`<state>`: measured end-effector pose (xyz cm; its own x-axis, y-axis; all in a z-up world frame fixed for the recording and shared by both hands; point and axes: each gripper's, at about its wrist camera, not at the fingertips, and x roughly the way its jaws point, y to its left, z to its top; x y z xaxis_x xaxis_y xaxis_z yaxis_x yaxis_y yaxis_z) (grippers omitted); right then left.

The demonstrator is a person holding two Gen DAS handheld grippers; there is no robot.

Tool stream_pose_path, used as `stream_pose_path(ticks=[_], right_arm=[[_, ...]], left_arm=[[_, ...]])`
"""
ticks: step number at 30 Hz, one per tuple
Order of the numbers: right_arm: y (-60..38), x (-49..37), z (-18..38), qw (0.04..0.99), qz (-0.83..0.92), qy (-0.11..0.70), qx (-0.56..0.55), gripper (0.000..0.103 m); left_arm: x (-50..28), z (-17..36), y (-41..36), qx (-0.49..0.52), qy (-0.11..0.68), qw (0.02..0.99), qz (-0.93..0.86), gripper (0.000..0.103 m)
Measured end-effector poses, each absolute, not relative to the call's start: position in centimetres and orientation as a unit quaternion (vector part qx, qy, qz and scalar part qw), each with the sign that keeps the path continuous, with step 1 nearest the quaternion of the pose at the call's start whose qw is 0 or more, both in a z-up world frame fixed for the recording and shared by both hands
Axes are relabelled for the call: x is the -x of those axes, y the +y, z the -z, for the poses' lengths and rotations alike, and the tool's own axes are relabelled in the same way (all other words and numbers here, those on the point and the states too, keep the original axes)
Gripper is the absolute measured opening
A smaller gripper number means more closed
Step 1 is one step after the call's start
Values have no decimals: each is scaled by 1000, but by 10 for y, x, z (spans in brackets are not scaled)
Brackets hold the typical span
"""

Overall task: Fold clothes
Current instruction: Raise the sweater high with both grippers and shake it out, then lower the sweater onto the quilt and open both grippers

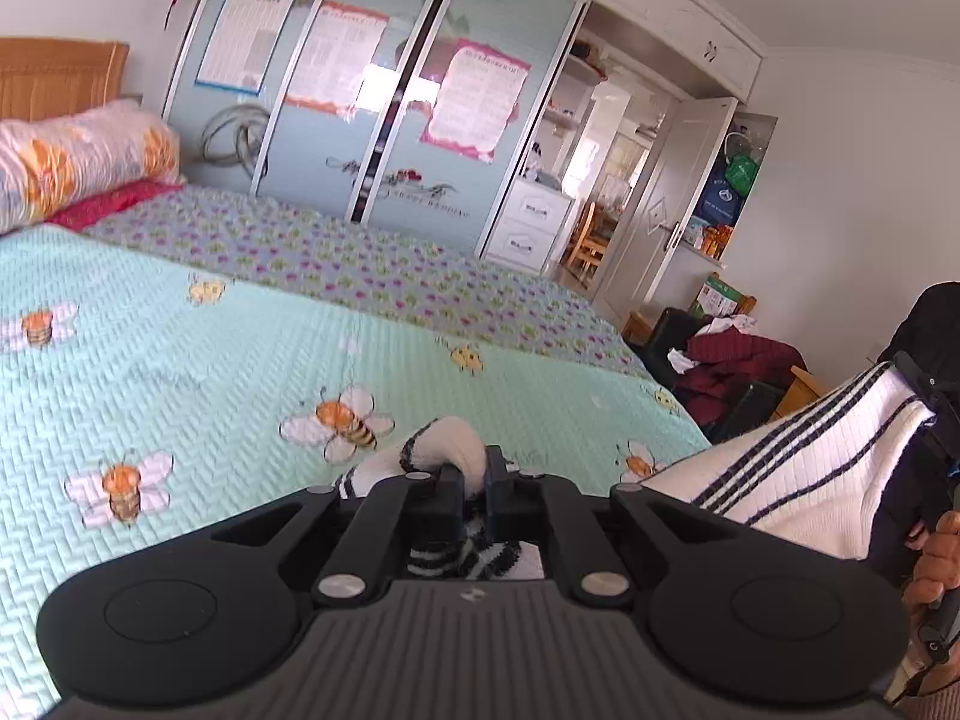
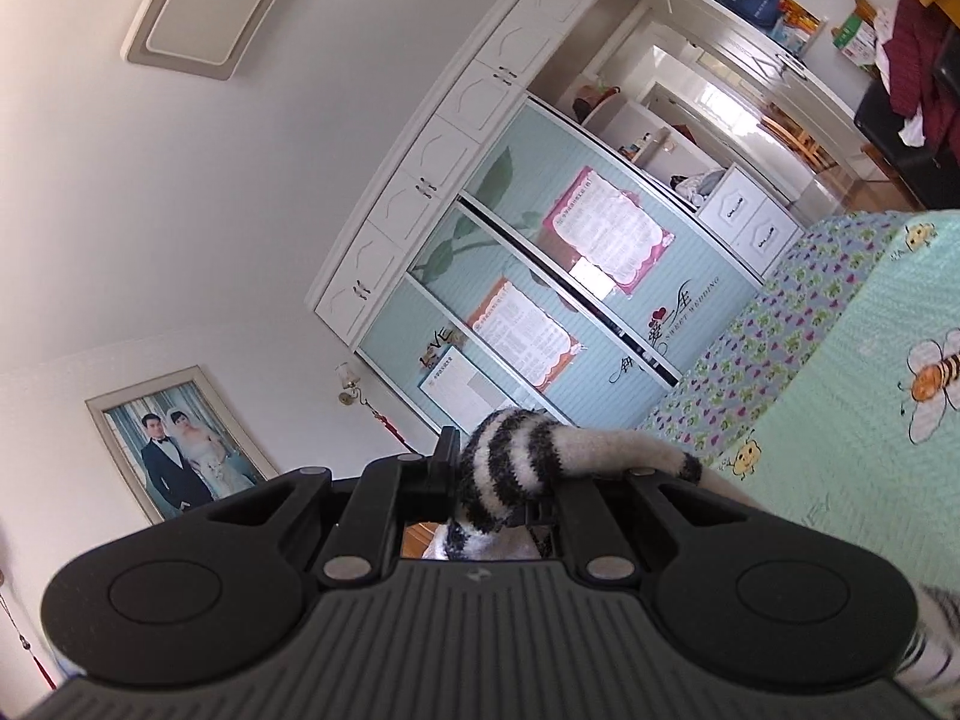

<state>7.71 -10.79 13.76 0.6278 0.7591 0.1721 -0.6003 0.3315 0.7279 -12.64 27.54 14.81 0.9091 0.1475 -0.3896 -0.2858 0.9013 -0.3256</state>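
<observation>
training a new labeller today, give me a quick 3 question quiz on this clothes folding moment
1. True or false: the left gripper is shut on the striped white garment.
2. What is printed on the mint bedspread? A) bees B) stars C) fish
3. Fill in: the fabric in the right gripper has black and white ____.

Key:
1. True. Its fingers pinch a bunched edge of the fabric.
2. A. An orange bee lies just beyond the left gripper.
3. Stripes. They wrap the bunched fabric held there.
</observation>
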Motion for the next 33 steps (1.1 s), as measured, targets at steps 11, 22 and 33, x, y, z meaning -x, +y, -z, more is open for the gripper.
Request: stream_pose_path(ticks=[11, 22, 33], right_arm=[[-51, -111, -184, 823, -442, 67, -350, 12], [33, -213, -63, 860, -357, 276, -237, 24], [-10, -133, 124, 813, -303, 446, -219, 45]], left_arm=[[87, -206, 319, 147, 122, 963, -192, 6], [-46, -55, 428, 106, 334, 870, -347, 14], [69, 97, 392, 272, 411, 822, -286, 21]])
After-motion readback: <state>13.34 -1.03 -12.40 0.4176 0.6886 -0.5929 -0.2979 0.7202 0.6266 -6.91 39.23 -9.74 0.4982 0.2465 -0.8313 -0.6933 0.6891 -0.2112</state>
